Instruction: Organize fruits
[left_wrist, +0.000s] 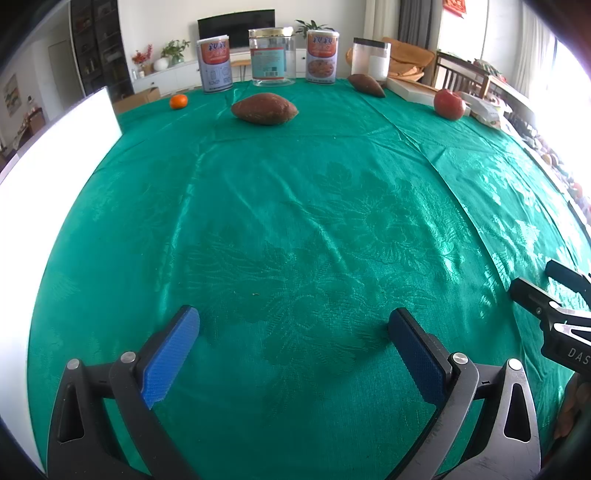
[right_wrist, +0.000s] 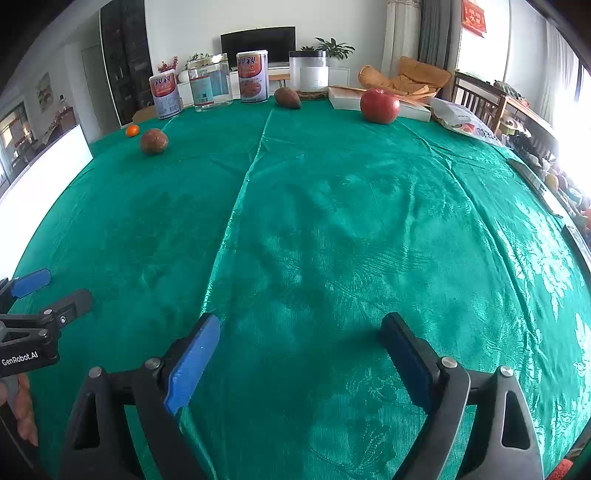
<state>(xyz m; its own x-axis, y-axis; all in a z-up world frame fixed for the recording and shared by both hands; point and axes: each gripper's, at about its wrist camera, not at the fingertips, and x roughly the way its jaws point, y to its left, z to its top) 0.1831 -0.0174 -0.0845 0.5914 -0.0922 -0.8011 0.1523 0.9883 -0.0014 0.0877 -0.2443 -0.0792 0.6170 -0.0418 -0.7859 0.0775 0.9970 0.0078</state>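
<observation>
Nearest, the left tool (left_wrist: 293, 325) and the right tool (right_wrist: 299, 332) both hang with jaws wide over the green cloth (left_wrist: 295, 221) of the desk, nothing between their blue pads. Toward the far edge lie a brown sweet potato (left_wrist: 264, 109), a small orange (left_wrist: 178, 101), a second sweet potato (left_wrist: 366, 85) and a red apple (right_wrist: 379, 105), well apart. Behind them stand two tins (left_wrist: 217, 61) and a glass jar (left_wrist: 272, 57).
</observation>
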